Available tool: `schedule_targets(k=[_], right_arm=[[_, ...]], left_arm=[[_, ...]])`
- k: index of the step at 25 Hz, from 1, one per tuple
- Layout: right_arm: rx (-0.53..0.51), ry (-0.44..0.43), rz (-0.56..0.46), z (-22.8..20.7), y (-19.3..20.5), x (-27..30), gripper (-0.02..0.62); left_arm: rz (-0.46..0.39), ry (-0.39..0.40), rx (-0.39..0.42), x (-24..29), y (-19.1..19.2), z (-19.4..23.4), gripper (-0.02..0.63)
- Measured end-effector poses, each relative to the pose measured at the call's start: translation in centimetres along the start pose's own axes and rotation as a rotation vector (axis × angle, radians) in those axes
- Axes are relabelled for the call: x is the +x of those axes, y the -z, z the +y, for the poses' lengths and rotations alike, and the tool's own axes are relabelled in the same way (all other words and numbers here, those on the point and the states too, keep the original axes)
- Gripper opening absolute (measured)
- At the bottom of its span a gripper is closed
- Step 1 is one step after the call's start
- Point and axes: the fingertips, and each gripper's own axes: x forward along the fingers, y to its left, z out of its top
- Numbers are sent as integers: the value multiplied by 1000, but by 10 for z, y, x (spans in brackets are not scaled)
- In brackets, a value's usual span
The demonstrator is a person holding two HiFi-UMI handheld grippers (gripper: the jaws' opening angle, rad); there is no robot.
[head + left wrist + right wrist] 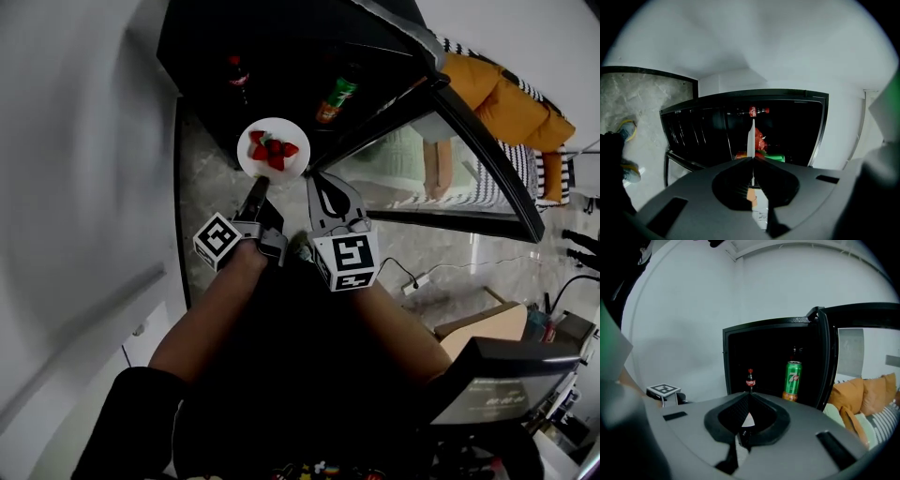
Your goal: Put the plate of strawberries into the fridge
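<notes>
A white plate (254,165) carrying several red strawberries (273,149) hangs in front of the open black fridge (281,37). My left gripper (258,187) is shut on the plate's near rim. In the left gripper view the plate (750,137) stands edge-on between the closed jaws, with the strawberries (760,139) to its right. My right gripper (315,180) sits just right of the plate, shut and empty; its closed tips (749,393) point at the fridge interior (768,357).
Inside the fridge stand a cola bottle (237,73) and a green soda can (336,97), also the bottle (750,378) and can (791,379). The glass fridge door (450,178) swings open to the right. Orange cushions (502,98) lie beyond it. A cable (422,277) and a cardboard box (487,323) sit on the floor.
</notes>
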Motion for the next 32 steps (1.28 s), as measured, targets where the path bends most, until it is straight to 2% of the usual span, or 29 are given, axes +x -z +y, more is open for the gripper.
schedule_targets(k=[12, 17, 23, 29, 32], right_arm=[[-17, -54, -13, -2, 12, 13, 3], [-23, -67, -35, 10, 30, -3, 3], [-59, -26, -86, 29, 38, -22, 3], [-45, -9, -74, 25, 44, -15, 3], [-47, -11, -86, 27, 45, -14, 3]], left_arm=[[-37, 2, 2, 18, -5, 7, 9], [-62, 68, -20, 3, 2, 9, 9], [-43, 142, 2, -20, 7, 11, 9], [-27, 125, 44, -13, 4, 19, 9], [-30, 142, 20, -10, 5, 20, 9]])
